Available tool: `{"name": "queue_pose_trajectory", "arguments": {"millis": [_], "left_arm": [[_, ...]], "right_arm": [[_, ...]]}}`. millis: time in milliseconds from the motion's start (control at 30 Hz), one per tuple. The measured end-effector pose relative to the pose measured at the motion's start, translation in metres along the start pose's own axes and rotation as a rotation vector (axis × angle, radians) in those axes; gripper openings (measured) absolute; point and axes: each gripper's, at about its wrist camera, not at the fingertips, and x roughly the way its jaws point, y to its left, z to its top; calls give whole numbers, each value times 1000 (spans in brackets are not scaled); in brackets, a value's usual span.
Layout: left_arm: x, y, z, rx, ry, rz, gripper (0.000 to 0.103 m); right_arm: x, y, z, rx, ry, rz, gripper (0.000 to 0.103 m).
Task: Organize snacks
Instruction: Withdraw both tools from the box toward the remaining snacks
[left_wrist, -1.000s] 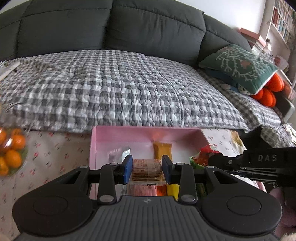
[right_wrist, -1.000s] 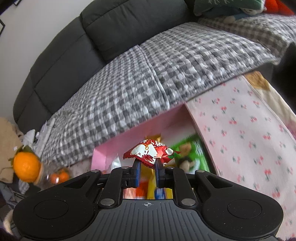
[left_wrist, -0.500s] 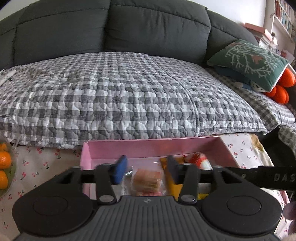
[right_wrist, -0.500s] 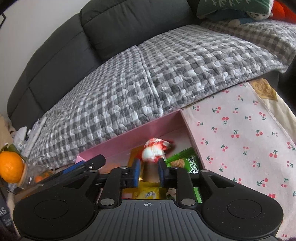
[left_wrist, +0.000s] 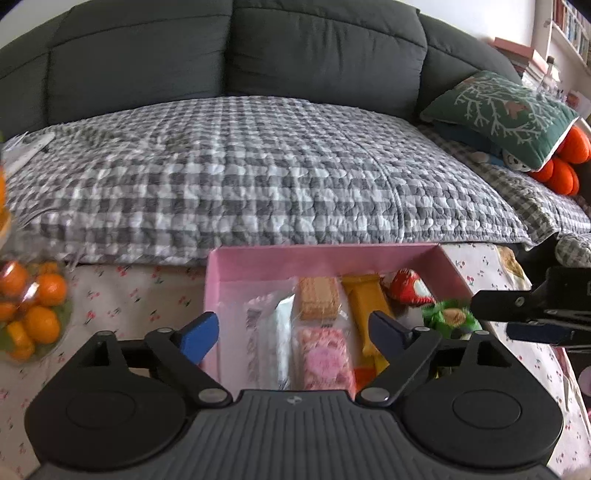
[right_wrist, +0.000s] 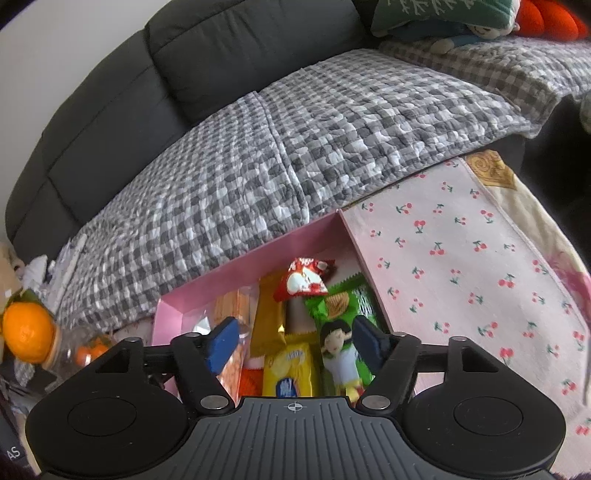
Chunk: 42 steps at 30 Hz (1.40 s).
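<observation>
Both drops made! Left gripper (left_wrist: 293, 332) jaws opening, empty; cracker pack (left_wrist: 318, 297) now lies in the pink box (left_wrist: 325, 257). Right gripper (right_wrist: 295, 341) jaws opening too, red snack (right_wrist: 301, 282) released at the box's far edge.

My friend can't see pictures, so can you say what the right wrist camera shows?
An open claw, its jaws still opening with nothing gripped, hangs over a pink box of snacks: a red packet, a yellow bag, a green bag. The box sits on a cherry cloth beside a grey sofa; an orange is at left.
</observation>
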Motion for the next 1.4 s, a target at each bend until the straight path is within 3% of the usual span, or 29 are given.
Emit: {"name": "queue_pose_trajectory", "arguments": {"millis": [667,1067,1400], "left_arm": [[-70,10,-43,-4,52,33,102],[-103,20,-76,-32,88,36,102],[-115,20,-104,85,109,43,102]], "right_arm": [[-63,28,-57,-133,85,-46,84],[-83,37,-99,-239,103,-60,88],[-90,38,-129,-341,82,-80,89]]}}
